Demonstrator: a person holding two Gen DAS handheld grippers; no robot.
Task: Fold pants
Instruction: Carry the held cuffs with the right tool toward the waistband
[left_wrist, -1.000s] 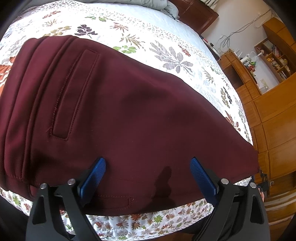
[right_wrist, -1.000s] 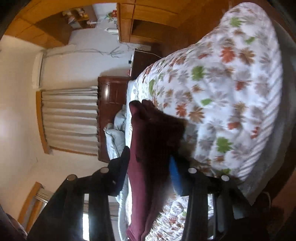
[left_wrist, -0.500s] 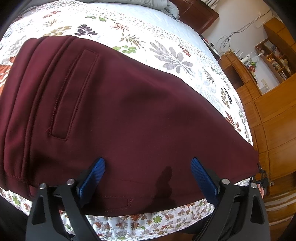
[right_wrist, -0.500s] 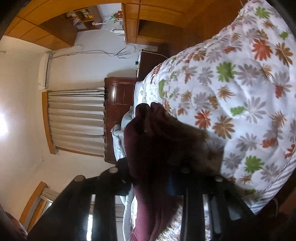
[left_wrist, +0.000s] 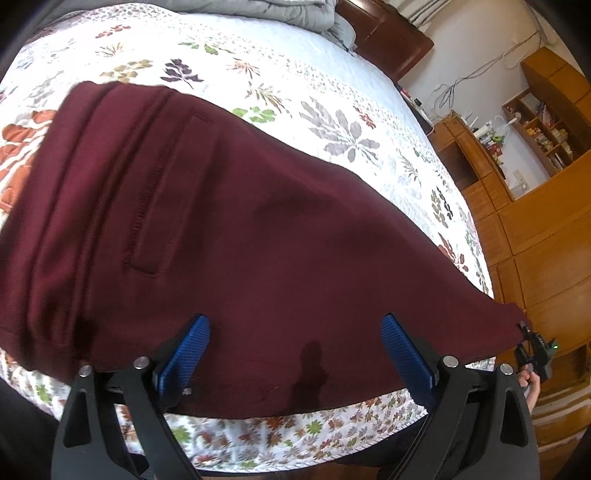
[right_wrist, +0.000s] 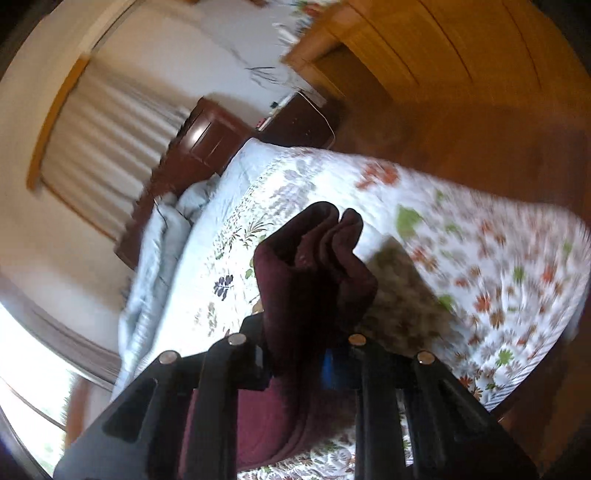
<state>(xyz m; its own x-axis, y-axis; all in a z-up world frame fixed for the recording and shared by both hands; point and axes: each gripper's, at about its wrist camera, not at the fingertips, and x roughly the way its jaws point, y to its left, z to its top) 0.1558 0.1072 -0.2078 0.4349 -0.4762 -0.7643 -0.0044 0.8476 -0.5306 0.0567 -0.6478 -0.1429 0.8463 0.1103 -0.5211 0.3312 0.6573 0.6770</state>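
Item: maroon pants (left_wrist: 258, 236), lying spread across the floral quilt (left_wrist: 332, 122) of the bed; waistband end toward the left of the left wrist view, a welt pocket (left_wrist: 162, 206) stitched into the upper face, the leg tapering to the right as far as the bed's edge

Left gripper (left_wrist: 295, 350): jaws wide apart, blue pads (left_wrist: 184, 354) resting on or just above the near hem of the pants, nothing between them; contact with the cloth cannot be told

Right gripper (right_wrist: 299, 354): jaws drawn together and clamped on a bunched end of the pants (right_wrist: 314, 269), folds of cloth standing up beyond the fingertips and raised off the quilt (right_wrist: 480, 280); view motion-blurred. The same gripper (left_wrist: 535, 349) shows small at the far right of the left wrist view, at the leg tip

Surroundings: grey duvet (left_wrist: 295, 14) heaped at the head of the bed, dark wooden headboard (left_wrist: 388, 37), wooden cabinets (left_wrist: 546, 236) with open shelves, curtains (right_wrist: 110, 125)
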